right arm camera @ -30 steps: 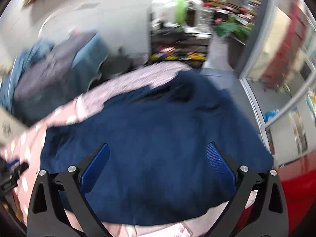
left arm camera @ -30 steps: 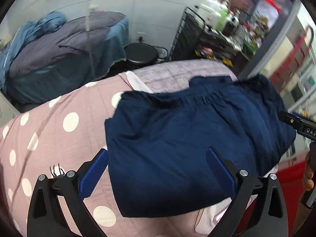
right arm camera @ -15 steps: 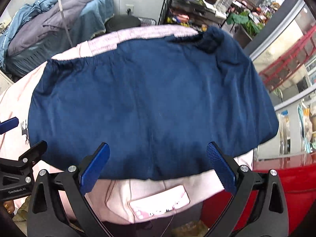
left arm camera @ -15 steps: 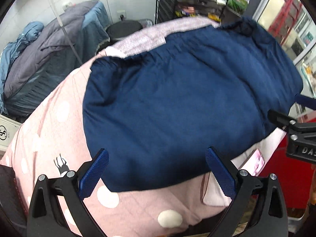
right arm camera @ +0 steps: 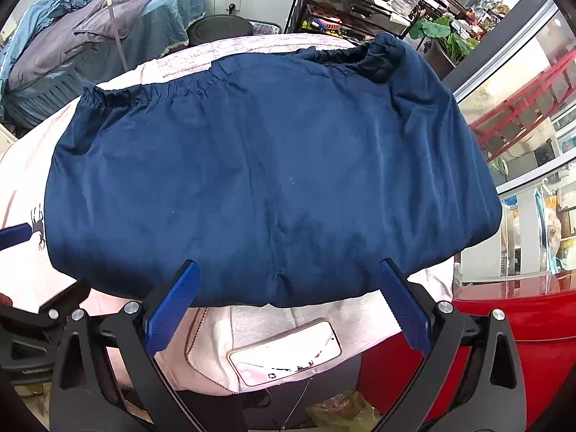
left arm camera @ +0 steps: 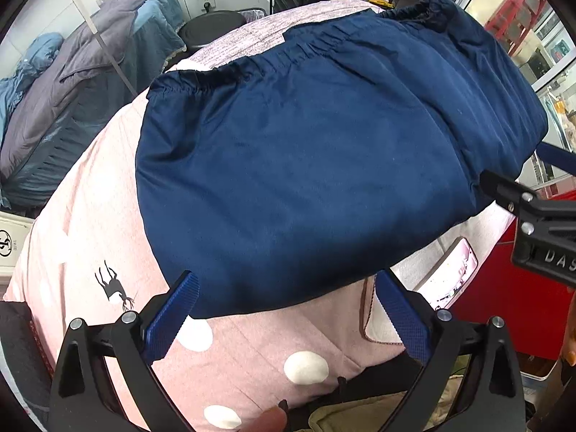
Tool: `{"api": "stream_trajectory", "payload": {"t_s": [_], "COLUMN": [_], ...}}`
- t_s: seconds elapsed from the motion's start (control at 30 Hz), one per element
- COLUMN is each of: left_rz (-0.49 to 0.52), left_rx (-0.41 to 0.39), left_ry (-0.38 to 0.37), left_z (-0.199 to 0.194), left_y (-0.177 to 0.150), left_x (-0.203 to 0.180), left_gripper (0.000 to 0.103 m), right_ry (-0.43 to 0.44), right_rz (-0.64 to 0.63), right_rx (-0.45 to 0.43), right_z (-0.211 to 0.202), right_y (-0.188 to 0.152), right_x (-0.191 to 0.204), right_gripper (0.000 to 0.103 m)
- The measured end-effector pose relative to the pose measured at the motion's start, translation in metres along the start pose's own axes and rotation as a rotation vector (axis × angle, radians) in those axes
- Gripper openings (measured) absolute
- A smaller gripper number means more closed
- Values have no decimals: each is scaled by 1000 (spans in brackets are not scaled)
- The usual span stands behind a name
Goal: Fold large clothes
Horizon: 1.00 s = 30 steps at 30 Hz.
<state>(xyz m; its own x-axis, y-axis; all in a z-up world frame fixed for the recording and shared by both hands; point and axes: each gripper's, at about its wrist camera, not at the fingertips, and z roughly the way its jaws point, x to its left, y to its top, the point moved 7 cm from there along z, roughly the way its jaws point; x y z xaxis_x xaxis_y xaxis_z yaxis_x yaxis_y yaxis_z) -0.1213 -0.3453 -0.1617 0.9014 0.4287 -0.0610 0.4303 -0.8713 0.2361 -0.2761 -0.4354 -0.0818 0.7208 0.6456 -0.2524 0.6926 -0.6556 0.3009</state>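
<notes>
The left claw (left arm camera: 284,306) and right claw (right arm camera: 286,297) both hang wide open, gripping nothing. The navy garment (right arm camera: 273,180) lies folded on the pink polka-dot cover (left arm camera: 90,223). It hides the layers beneath, and a phone (right arm camera: 284,351) lies just beside its near edge.

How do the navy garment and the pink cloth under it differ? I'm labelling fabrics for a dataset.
The navy garment is plain dark blue; the pink cloth has white dots and a small deer print. The garment has a gathered elastic edge; the cloth shows none. The garment lies on top, the cloth spreads beneath it. Both lie flat.
</notes>
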Motion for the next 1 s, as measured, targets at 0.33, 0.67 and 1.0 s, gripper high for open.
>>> {"api": "stream_trajectory", "payload": {"t_s": [0.33, 0.67, 1.0], "left_rz": [-4, -6, -15], "left_rx": [-10, -14, -17], "left_ry": [-1, 6, 10], "left_z": [-7, -8, -9], "left_y": [-2, -2, -2], "left_x": [-3, -3, -2], "left_gripper": [97, 97, 97], "right_ry": [-2, -1, 2], "right_rz": [7, 18, 11], "right_rx": [-11, -10, -8], "right_z": [-5, -4, -3], "right_y": [1, 0, 2], "right_x": [-4, -10, -9], "right_gripper": [97, 97, 97]}}
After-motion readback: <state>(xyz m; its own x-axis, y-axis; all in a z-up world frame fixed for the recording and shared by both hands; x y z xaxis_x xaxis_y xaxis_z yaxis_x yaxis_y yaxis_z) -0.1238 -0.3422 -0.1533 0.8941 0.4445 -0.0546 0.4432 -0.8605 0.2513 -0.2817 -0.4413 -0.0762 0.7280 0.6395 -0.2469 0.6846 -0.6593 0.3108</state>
